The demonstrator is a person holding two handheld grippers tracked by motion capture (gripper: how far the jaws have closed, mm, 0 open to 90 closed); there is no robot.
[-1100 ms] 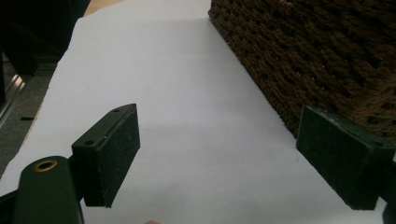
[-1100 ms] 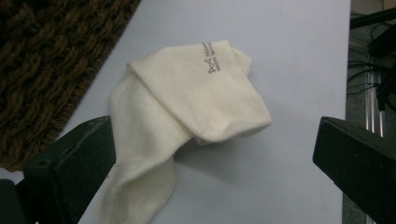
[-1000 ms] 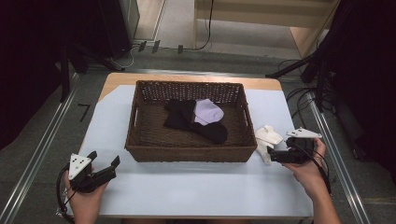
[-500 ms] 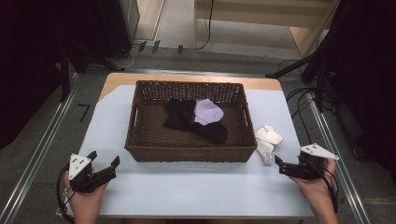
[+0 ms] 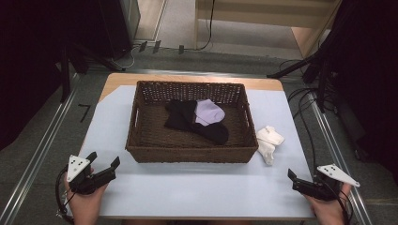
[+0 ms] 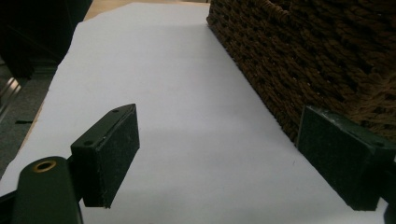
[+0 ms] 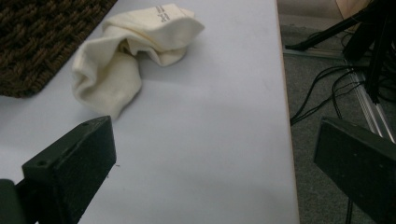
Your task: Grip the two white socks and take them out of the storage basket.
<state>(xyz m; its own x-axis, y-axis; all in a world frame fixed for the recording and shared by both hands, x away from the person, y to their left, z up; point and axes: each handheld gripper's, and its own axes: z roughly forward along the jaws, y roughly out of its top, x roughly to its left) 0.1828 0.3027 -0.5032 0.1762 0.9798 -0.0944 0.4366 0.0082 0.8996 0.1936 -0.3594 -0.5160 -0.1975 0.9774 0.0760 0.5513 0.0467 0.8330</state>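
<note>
- the brown woven wicker basket (image 5: pixel 190 152) sits at the middle of the pale blue-white table sheet (image 5: pixel 197 187), and everything here is placed from it.
- the crumpled cream-white sock (image 5: pixel 269 142) lies on the sheet just outside the basket's right wall, near its front right corner; in the right gripper view it (image 7: pixel 126 56) lies loose, close beside the basket's edge.
- inside the basket a black sock (image 5: pixel 195 123) sprawls across the floor, with a pale lilac sock (image 5: pixel 209 111) lying on top of it toward the back.
- the right gripper (image 5: pixel 300 183) is in front of the basket and to its right, near the sheet's front right corner, well apart from the cream sock; its jaws are spread wide and hold nothing (image 7: pixel 219 163).
- the left gripper (image 5: pixel 104 165) is in front of the basket's front left corner, low over the sheet; its jaws are likewise parted and empty (image 6: pixel 219 158), one pad (image 6: pixel 334 156) close to the basket's wicker wall (image 6: pixel 327 60).
</note>
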